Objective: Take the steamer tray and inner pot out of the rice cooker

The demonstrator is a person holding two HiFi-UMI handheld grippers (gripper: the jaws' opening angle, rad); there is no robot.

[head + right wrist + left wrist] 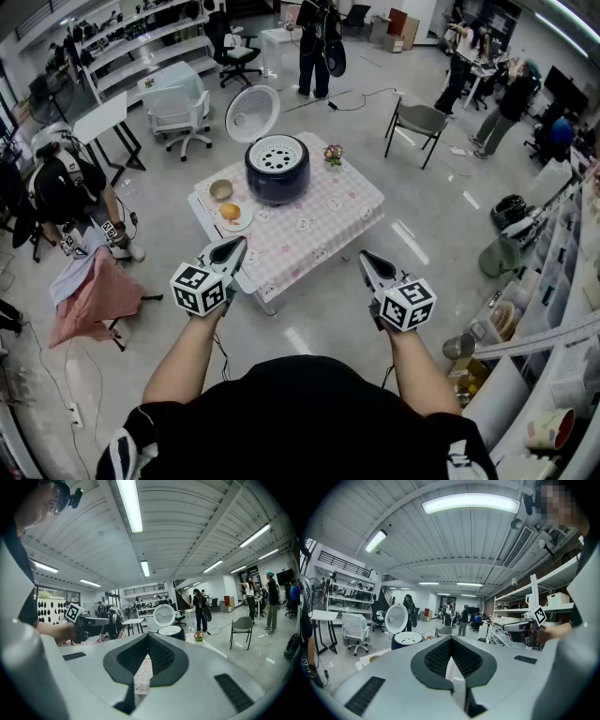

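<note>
Closed left gripper [233, 245]; rice cooker [278, 187] upright

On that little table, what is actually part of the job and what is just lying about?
Part of the job: rice cooker, its open lid, white steamer tray in its top; left gripper and right gripper, both shut, empty. Inner pot hidden.
Just lying about: bowl; plate with an orange; small flowers.

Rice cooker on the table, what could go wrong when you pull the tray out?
The left gripper and right gripper are shut; they must open or they could just bump the steamer tray lying in the rice cooker. The flowers, bowl and plate stand close beside it and might get knocked.
</note>
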